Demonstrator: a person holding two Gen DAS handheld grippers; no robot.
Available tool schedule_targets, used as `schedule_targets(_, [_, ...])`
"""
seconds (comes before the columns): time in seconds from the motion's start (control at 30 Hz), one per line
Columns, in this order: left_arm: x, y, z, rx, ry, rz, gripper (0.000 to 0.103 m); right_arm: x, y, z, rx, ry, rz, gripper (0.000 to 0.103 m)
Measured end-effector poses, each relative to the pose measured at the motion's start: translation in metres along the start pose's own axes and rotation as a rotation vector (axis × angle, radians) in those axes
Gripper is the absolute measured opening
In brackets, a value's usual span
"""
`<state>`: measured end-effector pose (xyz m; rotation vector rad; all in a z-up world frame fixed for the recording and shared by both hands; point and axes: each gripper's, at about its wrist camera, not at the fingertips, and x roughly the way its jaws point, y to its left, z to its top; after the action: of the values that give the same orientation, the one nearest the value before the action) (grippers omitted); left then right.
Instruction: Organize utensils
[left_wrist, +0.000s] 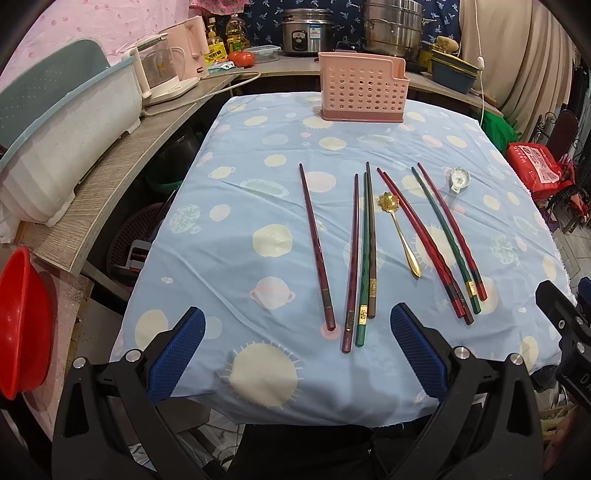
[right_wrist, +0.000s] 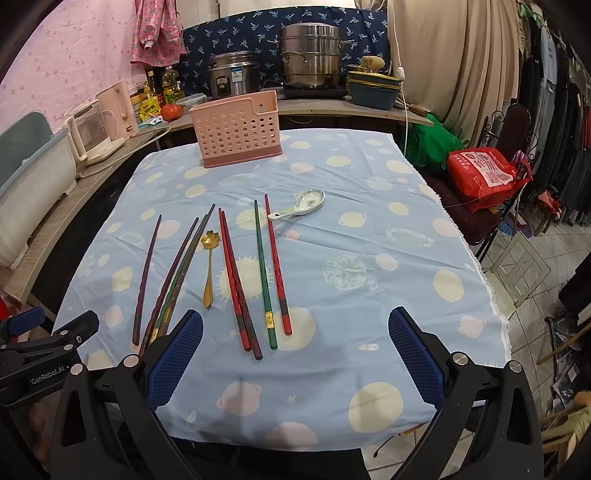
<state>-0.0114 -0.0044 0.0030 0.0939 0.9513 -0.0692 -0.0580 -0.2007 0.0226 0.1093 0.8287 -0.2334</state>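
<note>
Several chopsticks lie side by side on the blue patterned tablecloth: dark purple ones, a green one, red ones. A gold flower-shaped spoon lies among them. A white ceramic spoon lies to their right. A pink perforated utensil holder stands at the far edge. My left gripper is open and empty at the near edge, below the purple chopsticks. My right gripper is open and empty, near the red and green chopsticks' ends.
A counter on the left holds a white dish rack, a kettle and oil bottles. Steel pots and a rice cooker stand behind. A red basin sits at left, a red bag on a chair at right.
</note>
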Motion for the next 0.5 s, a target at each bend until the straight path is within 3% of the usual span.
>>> schedule_targets(0.5, [-0.0014,-0.0020,-0.0016,0.000,0.005,-0.003,0.096,0.0003,0.0006,0.0002,-0.002,0.002,0.000,0.096])
